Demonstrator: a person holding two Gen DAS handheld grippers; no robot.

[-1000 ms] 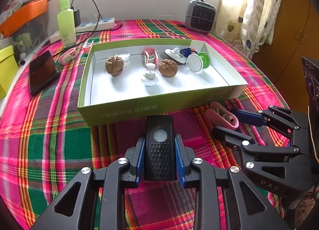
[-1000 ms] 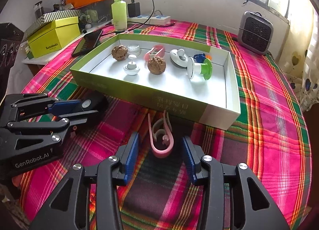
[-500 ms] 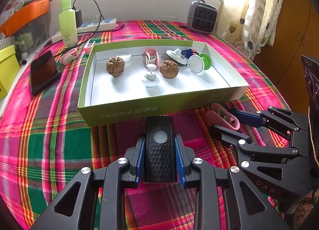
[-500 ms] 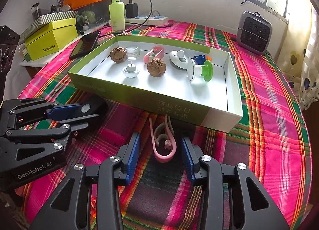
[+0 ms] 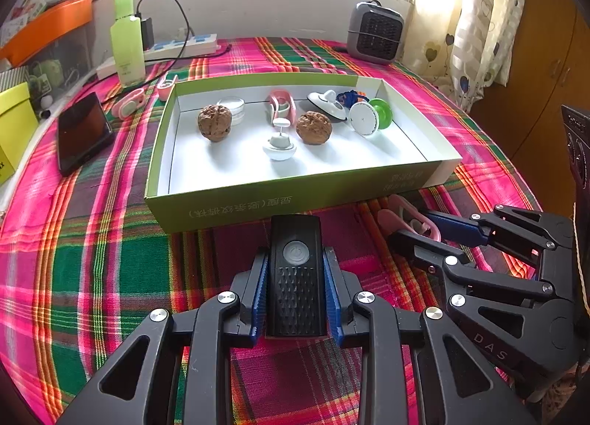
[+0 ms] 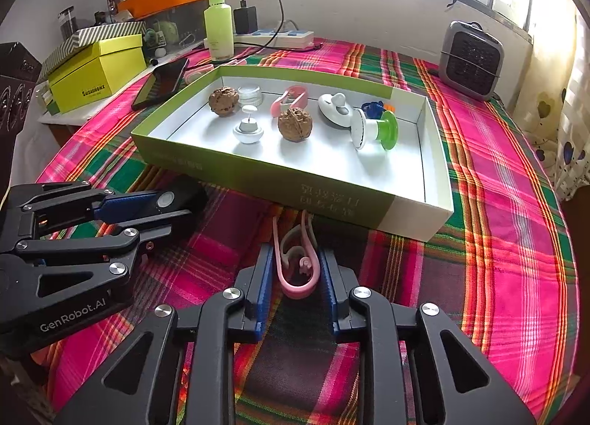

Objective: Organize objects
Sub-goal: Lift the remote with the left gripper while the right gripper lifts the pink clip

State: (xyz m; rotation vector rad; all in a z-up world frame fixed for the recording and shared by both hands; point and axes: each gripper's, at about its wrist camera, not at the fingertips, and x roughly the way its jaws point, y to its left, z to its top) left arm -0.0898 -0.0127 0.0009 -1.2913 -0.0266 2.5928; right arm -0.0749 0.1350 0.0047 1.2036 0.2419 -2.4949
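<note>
Left wrist view: the left gripper [image 5: 296, 274] clamped a black remote [image 5: 296, 270] on the cloth [image 5: 92, 259], just before the box [image 5: 228, 200] wall.

Right wrist view: the right gripper [image 6: 296, 270], just closing, pinched a pink clip [image 6: 295, 262] near that wall; a walnut [image 6: 295, 124] lay inside.

Sitting inside one green box [image 6: 236, 170]: two walnuts [image 6: 223, 101], one clear lidded jar [image 6: 250, 93], one pink clip [image 6: 289, 97], one white knobbed stand [image 6: 248, 130], one white dish [image 6: 335, 110], one green-and-white spool [image 6: 374, 130]. Lying outside it: one black remote [image 5: 296, 274], one pink clip, one phone [image 5: 82, 132], one green bottle [image 5: 127, 39], one small heater [image 5: 375, 33]
</note>
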